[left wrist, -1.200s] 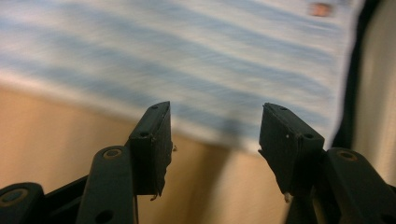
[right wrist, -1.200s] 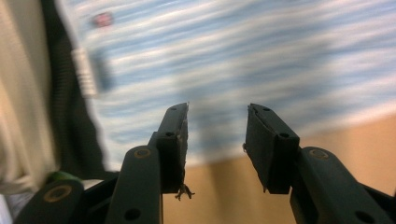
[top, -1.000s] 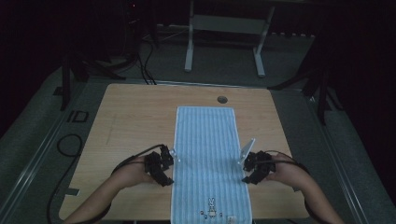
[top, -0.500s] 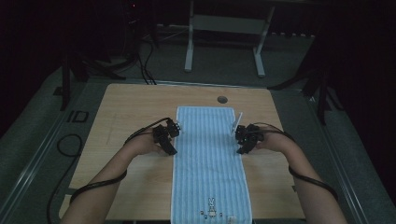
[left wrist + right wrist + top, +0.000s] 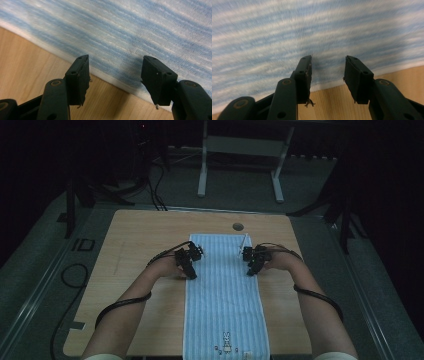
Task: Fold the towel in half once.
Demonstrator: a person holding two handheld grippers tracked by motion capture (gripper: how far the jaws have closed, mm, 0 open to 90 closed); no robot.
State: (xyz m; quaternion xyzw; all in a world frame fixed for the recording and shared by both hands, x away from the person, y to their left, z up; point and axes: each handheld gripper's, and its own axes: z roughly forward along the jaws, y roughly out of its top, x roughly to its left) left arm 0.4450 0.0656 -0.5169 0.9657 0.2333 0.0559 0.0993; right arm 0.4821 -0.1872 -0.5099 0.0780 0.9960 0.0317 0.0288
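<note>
high view, table: a wooden table (image 5: 145,240) with a small dark round hole (image 5: 238,227) near its far edge.
high view, towel: a long blue and white striped towel (image 5: 222,305) lies flat along the middle of the table, from near the hole down to the near edge; a small rabbit picture (image 5: 226,339) is at its near end.
high view, left gripper: the left gripper (image 5: 190,267) is at the left long edge of the towel, in the far half, held by the left hand (image 5: 167,266); a black cable runs back along the forearm.
high view, right gripper: the right gripper (image 5: 251,266) is at the right long edge of the towel, about opposite to the left one, held by the right hand (image 5: 278,263).
high view, jaws: too small here, i cannot tell the gap.
left gripper view, jaws: the two black jaws stand wide apart with nothing between them.
left gripper view, towel: the white hem of the towel (image 5: 130,32) crosses just in front of the jaw tips; bare wood (image 5: 30,62) is below it.
right gripper view, jaws: the jaws are spread, holding nothing; some small threads hang on the left jaw.
right gripper view, towel: the striped towel (image 5: 312,27) is a little blurred, its edge passes under the jaw tips, with wood (image 5: 329,102) toward the camera.
</note>
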